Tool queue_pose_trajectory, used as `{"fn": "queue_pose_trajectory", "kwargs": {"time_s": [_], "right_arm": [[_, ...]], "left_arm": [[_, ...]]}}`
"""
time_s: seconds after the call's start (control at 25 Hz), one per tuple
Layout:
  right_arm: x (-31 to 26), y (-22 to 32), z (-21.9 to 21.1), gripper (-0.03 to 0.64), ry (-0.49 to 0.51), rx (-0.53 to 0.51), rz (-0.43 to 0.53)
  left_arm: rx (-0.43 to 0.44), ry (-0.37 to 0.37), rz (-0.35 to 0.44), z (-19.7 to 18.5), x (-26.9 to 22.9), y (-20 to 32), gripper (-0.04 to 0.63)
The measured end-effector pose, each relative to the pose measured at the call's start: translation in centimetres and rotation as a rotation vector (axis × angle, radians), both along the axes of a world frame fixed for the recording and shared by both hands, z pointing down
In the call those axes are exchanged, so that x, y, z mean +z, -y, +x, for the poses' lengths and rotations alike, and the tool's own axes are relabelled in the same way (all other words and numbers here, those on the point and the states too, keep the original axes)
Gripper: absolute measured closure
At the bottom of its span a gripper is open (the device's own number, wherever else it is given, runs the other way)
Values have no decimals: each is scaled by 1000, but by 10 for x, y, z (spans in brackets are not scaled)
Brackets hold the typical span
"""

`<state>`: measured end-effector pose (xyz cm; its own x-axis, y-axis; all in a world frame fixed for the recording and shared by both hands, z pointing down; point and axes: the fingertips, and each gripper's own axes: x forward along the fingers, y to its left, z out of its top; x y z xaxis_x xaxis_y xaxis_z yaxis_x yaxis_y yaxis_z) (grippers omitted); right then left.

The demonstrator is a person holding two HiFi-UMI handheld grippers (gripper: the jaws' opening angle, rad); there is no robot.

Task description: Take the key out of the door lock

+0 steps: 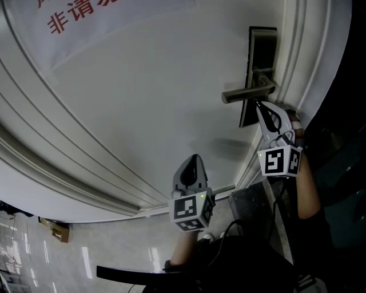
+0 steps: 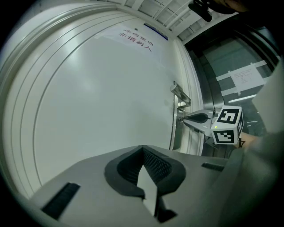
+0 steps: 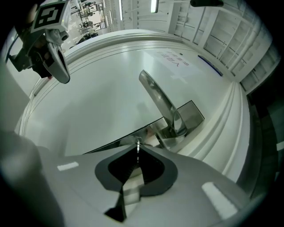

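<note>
A white door [image 1: 131,97] carries a dark lock plate [image 1: 262,54] with a silver lever handle [image 1: 247,91]. My right gripper [image 1: 259,105] has its tips right at the plate, just under the lever. In the right gripper view the jaws are shut [image 3: 137,150] on a thin metal key [image 3: 138,145], seen edge-on and pointing at the lock plate [image 3: 193,114] below the handle [image 3: 159,98]. Whether the key's end sits in the keyhole is hidden. My left gripper [image 1: 194,158] hangs lower left of the lock, shut with nothing in it [image 2: 143,150], facing the bare door panel.
A stepped white door frame [image 1: 311,51] runs along the right of the lock. Red printed characters [image 1: 77,14] sit high on the door. A person's forearm [image 1: 306,183] is behind the right gripper. Shiny floor [image 1: 86,252] and a cardboard box [image 1: 55,229] lie below.
</note>
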<state>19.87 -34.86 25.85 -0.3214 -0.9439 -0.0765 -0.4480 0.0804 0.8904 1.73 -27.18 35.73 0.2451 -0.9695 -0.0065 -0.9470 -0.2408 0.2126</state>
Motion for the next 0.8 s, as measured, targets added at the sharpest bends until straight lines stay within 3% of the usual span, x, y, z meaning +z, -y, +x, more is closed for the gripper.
{"fn": "queue_pose_trajectory", "kwargs": {"time_s": [0.8], "right_arm": [[3, -1, -1, 606, -170, 21, 20]], "left_arm": [[-13, -24, 15, -9, -5, -5, 595]]}}
